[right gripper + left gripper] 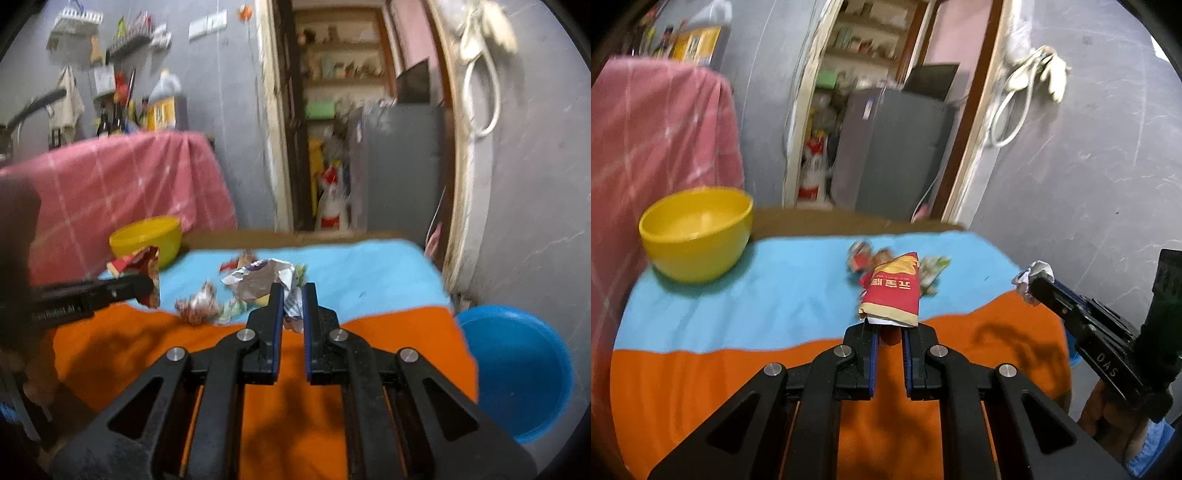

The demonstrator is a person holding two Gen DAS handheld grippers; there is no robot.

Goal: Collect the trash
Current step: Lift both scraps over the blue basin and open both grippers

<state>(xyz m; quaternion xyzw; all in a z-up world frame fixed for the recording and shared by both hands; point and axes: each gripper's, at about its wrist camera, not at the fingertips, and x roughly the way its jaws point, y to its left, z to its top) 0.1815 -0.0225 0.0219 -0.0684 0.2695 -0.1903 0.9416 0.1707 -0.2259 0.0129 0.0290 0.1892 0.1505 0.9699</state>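
Holding two pieces at once, I've got my left gripper (887, 332) pinching the red snack wrapper (892, 291) by its bottom edge, lifted over the table (738, 369), while my right gripper (293, 306) clamps the crumpled silver wrapper (258, 278). More scraps (201, 304) lie on the cloth. Yellow bowl (696, 232) sits far left, blue basin (517, 365) right, likely my drop spot.
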